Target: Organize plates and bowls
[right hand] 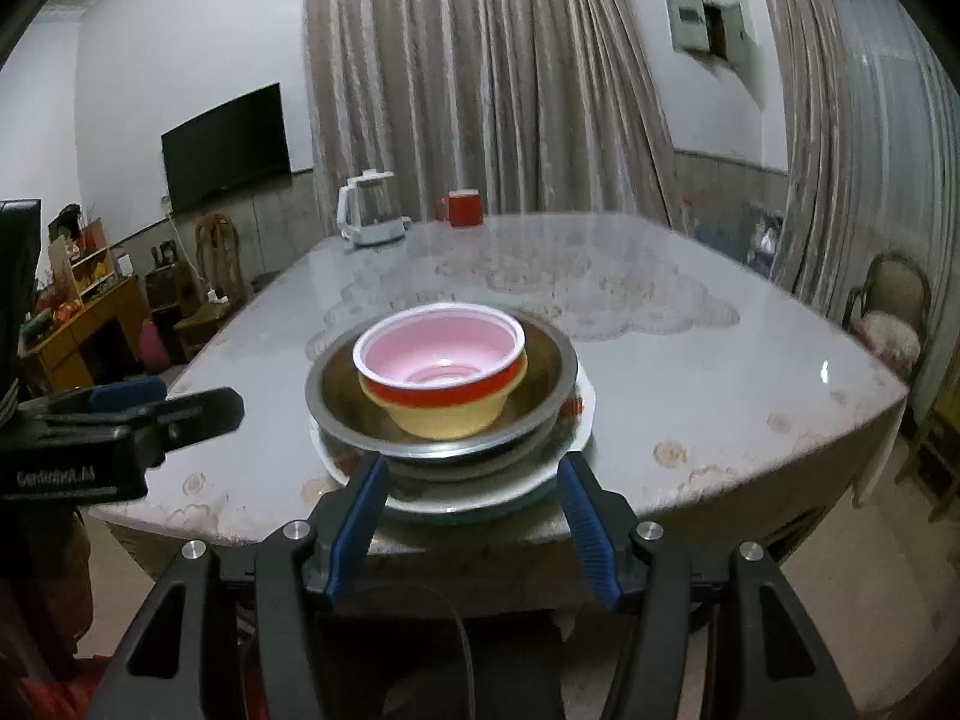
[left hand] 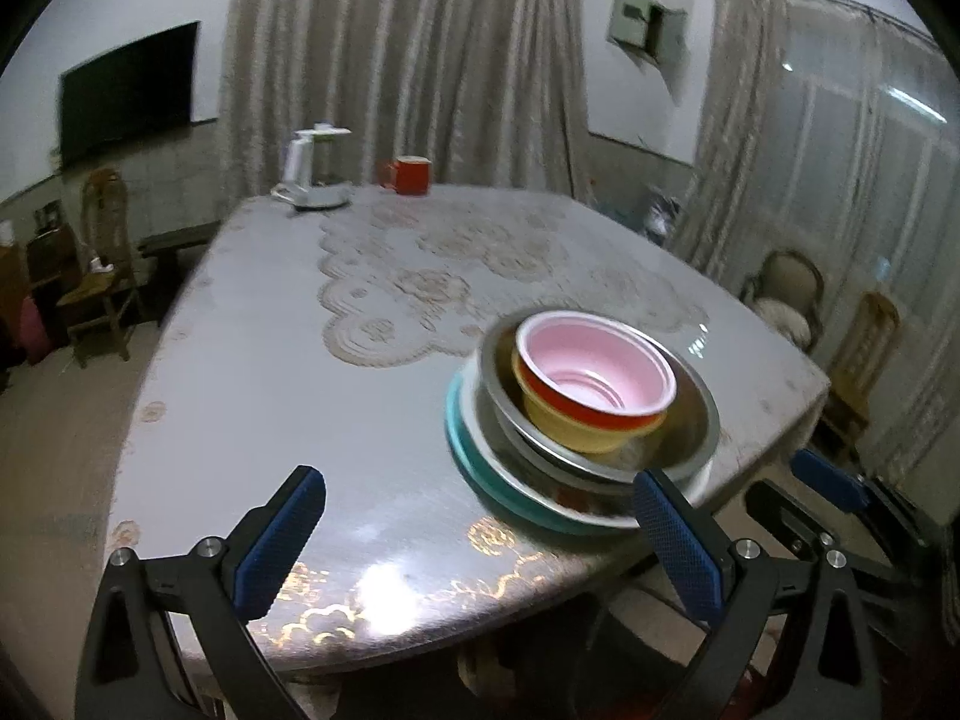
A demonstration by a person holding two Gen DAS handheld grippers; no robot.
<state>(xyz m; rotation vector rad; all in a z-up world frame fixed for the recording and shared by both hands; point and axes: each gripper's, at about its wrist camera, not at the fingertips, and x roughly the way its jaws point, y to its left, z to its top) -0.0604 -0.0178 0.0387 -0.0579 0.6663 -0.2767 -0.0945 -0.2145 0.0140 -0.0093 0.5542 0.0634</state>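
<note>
Both tongs gape empty: left tongs widest, right tongs partly spread just short of the stack. That stack, pink-lined red-and-yellow plastic bowl inside round steel bowl on white and teal plates, sits near the glossy grey bench edge at six o'clock. Stacking looks finished; next, probably withdrawal. Twelve o'clock offers open room.

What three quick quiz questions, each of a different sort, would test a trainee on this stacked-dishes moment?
1. True or false: the pink-lined bowl sits inside the steel bowl.
2. Which stands beside the white kettle at the table's far end: A) red mug, B) glass jar, C) green bottle?
3. Fill in: the left claw and right claw are both ____.

Key: 1 true; 2 A; 3 open, holding nothing.
</note>
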